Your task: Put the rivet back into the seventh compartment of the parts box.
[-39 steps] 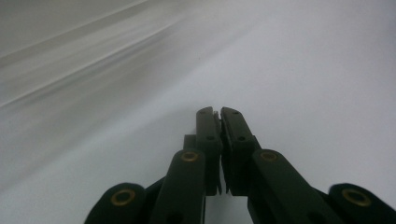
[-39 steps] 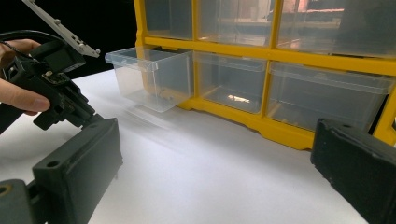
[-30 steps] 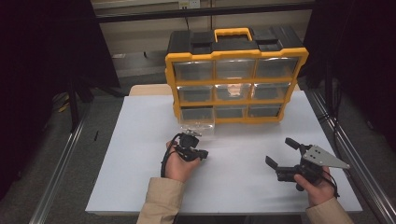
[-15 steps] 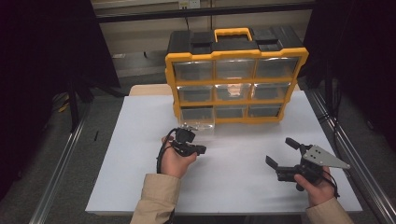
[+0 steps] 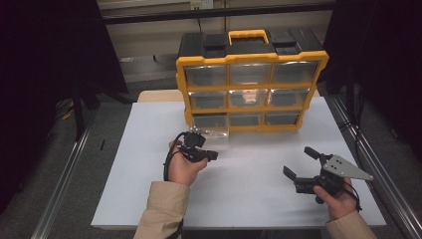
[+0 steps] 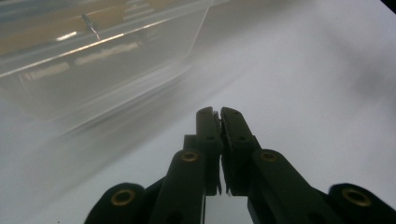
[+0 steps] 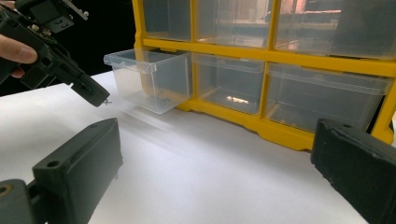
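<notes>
Yellow-framed organizer cabinet with clear drawers at far side of white table; black top, yellow carry handle. Bottom-left drawer pulled out toward near side, still seated in its slot; transparent, a few small dark bits on its floor in right gripper view.

Left gripper just in front of that pulled-out drawer, held above tabletop, tips pointing right along cabinet front. Jaws pressed together, pinching a tiny metal piece, likely a small screw, poking from the tips in right gripper view; a thin sliver at the tip seam in left gripper view. Drawer wall close ahead and left of tips in that view, not touching.

Right gripper well apart from cabinet, near front right of table, low over surface. Jaws spread wide, nothing between them; aimed toward cabinet's lower row.

Beige sleeves on both forearms.
</notes>
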Tool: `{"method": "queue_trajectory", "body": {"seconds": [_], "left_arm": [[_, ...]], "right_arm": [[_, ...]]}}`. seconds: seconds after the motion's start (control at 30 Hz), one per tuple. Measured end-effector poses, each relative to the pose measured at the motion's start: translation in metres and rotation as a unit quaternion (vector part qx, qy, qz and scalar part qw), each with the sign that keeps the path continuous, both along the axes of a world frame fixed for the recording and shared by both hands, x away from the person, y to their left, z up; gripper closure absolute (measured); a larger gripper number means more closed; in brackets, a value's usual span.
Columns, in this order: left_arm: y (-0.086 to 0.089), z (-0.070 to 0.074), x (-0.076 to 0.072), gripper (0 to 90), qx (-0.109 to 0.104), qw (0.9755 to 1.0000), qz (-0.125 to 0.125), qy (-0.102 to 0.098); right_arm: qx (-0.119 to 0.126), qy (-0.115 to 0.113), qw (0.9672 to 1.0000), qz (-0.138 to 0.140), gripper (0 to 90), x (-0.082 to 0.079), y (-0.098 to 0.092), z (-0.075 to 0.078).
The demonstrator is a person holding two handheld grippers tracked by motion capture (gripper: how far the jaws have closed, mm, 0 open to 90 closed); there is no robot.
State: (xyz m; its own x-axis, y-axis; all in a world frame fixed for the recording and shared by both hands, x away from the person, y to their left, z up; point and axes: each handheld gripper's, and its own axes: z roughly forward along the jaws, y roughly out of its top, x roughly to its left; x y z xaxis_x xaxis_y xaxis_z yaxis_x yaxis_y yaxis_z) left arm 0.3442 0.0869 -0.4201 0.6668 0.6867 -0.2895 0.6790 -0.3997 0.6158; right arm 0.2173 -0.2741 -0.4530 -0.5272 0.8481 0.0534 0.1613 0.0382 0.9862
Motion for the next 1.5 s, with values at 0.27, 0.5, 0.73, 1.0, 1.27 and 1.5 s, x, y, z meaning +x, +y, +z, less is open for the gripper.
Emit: {"method": "queue_trajectory", "body": {"seconds": [0.27, 0.5, 0.73, 1.0, 1.27, 1.5], "left_arm": [[0.0, 0.009, 0.003, 86.8, -0.004, 1.0, 0.002, 0.001], [0.0, 0.016, 0.004, 86.8, -0.003, 1.0, 0.008, -0.005], [0.0, 0.025, 0.008, 86.8, 0.002, 1.0, 0.003, -0.005], [0.0, 0.034, 0.013, 86.9, 0.007, 0.9999, 0.005, -0.011], [-0.002, 0.041, 0.017, 86.8, 0.004, 0.9999, 0.012, -0.011], [-0.003, 0.046, 0.02, 86.8, 0.0, 0.9999, 0.011, -0.013]], "right_arm": [[-0.002, -0.001, 1.0, 0.004, 1.6, 0.0, -0.001, 0.0], [-0.001, -0.002, 1.0, 0.003, 1.6, 0.0, -0.001, 0.0], [0.0, -0.001, 1.0, 0.002, 1.6, 0.0, -0.001, 0.0], [-0.001, -0.002, 1.0, 0.003, 1.6, 0.0, -0.001, 0.0], [0.0, -0.001, 1.0, 0.003, 1.6, 0.0, 0.0, 0.0], [0.001, 0.001, 1.0, -0.002, 1.6, -0.001, -0.001, 0.001]]}}
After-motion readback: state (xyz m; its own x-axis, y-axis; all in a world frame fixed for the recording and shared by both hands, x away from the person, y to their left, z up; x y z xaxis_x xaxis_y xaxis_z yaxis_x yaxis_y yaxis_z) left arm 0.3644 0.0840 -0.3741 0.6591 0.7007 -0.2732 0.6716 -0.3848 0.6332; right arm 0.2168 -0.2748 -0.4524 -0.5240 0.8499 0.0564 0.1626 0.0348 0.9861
